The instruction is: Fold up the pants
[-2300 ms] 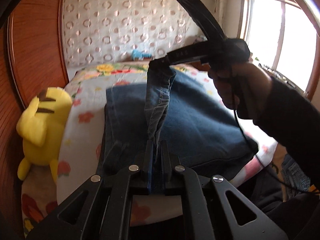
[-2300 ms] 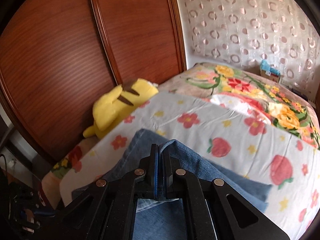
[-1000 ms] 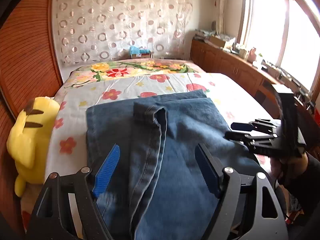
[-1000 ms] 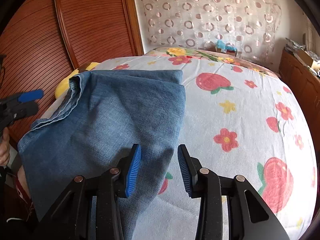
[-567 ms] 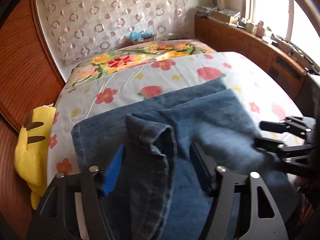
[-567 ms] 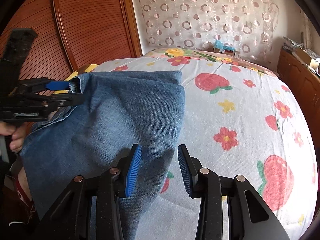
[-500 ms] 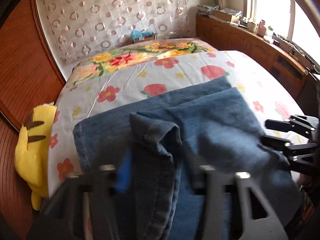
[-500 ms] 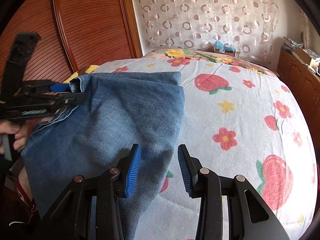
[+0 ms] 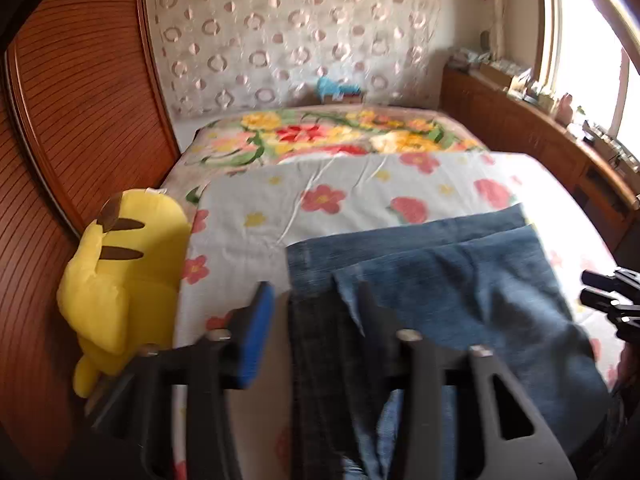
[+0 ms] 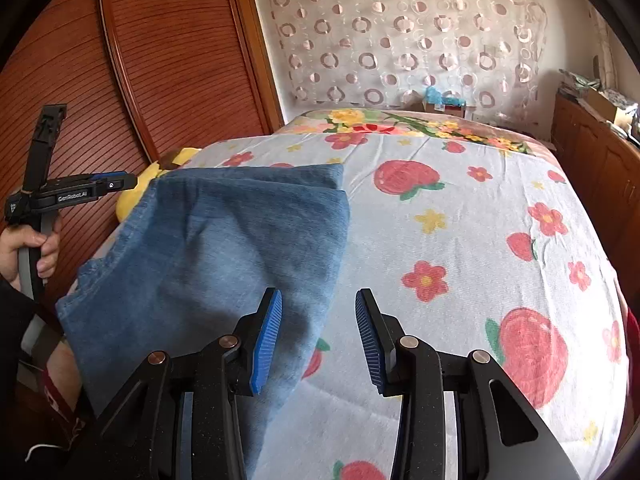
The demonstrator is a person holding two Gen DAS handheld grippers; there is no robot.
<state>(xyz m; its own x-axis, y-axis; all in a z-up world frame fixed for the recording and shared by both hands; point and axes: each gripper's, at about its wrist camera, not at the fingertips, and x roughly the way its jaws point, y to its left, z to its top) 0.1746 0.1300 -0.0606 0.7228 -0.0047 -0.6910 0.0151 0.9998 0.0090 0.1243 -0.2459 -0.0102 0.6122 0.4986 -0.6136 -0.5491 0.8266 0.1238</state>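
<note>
Folded blue denim pants [image 9: 448,280] lie on the floral bed sheet [image 9: 344,196] near the bed's front edge; they also show in the right wrist view [image 10: 224,256], with one end hanging over the edge. My left gripper [image 9: 312,320] is open and empty, its jaws either side of the pants' left edge, blurred. It also shows from the side in the right wrist view [image 10: 116,182], beside the pants' far left corner. My right gripper [image 10: 318,332] is open and empty, over the pants' right edge; its tips show in the left wrist view [image 9: 608,292].
A yellow plush toy [image 9: 120,276] lies at the bed's left edge against a wooden slatted wardrobe door [image 10: 168,64]. A wooden cabinet [image 9: 540,140] with clutter runs along the right under a window. A patterned curtain [image 10: 400,32] hangs behind the bed.
Both grippers let go of the pants, which now lie flat and folded. My left gripper has moved left to the pants' left edge. The right gripper has stayed still and open.
</note>
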